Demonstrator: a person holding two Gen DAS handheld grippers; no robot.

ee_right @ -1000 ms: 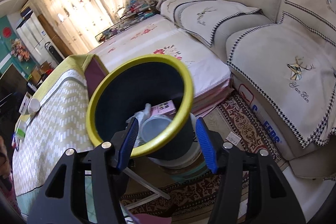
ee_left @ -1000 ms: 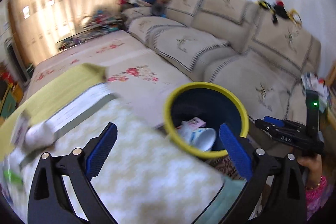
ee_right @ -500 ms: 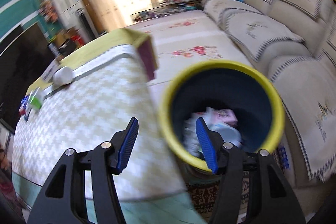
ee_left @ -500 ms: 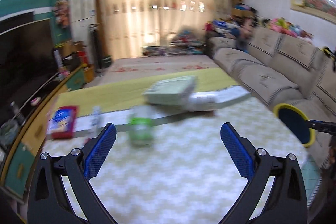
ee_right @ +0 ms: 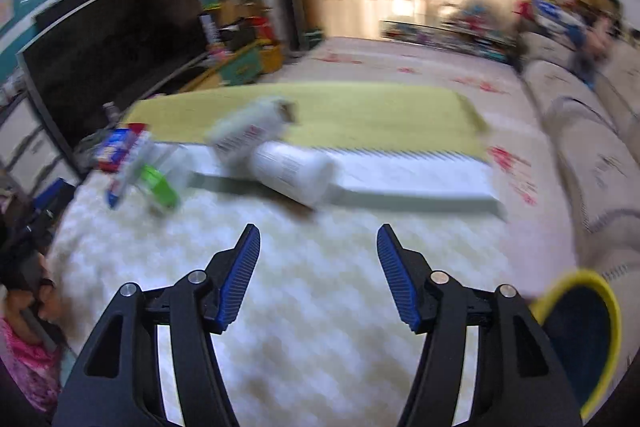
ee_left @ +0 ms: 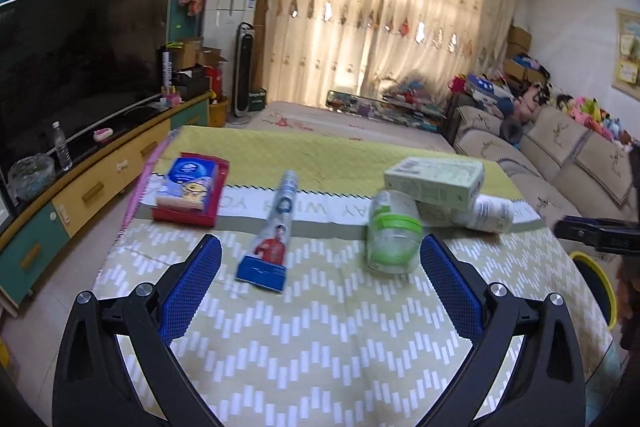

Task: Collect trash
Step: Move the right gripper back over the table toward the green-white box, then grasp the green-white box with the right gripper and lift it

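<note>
Hovering over table (ee_left: 320,347) | both fingers spread, empty | bin (ee_right: 580,331) contents apparently hidden | right just widened

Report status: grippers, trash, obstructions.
Left gripper open, empty. Right gripper open, empty, jaws just widened. Tube, jar, box, bottle on table; bin alongside. Nothing blocking.

On the surface (ee_left: 320,347) a tray (ee_left: 188,193) is seen at left, a tube (ee_left: 274,227) at centre, a cup (ee_left: 392,239) right, a box (ee_left: 434,181) behind it.

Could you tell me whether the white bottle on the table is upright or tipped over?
Tipped over: the white bottle lies on its side.
</note>
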